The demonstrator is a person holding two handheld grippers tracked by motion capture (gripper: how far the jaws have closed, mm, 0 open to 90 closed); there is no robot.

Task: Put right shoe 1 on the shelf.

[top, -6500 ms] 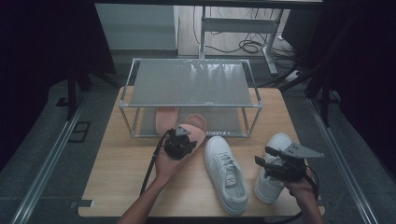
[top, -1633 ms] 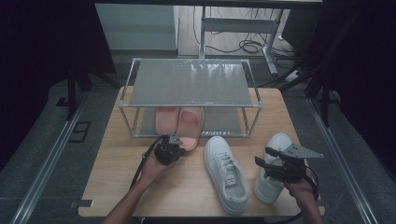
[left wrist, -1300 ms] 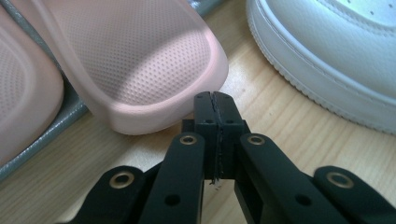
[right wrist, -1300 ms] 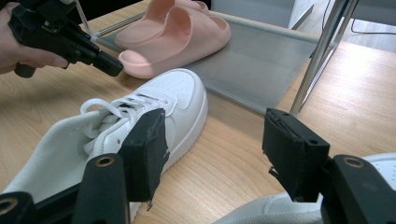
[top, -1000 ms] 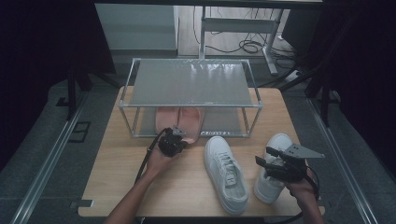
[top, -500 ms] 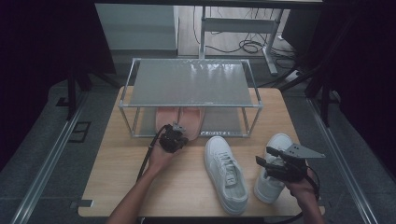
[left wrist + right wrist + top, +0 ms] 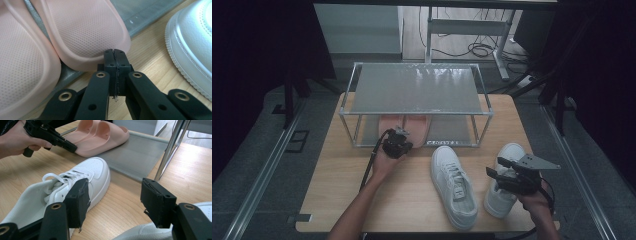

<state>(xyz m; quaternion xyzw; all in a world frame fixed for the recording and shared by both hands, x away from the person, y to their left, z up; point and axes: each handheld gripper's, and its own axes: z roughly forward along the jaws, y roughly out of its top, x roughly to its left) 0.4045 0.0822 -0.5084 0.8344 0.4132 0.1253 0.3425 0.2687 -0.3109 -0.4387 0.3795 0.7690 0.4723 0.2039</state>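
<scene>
We have our left gripper (image 7: 115,53) pressed together with nothing between the jaws, its tip touching the heel edge of the right-hand pink slide sandal (image 7: 87,35), which lies beside its twin (image 7: 23,62) on the lower shelf of the shoe rack (image 7: 414,112), heels overhanging the shelf's front edge. The step in hand looks like nudging the sandals deeper under the rack, so we would push level and centred on the heel, slowly, lest the soft rim slip off the tip or the sandal twist against its mate. Our right gripper (image 7: 117,200) hangs spread and empty over the white sneakers (image 7: 453,185) in front of the rack.
</scene>
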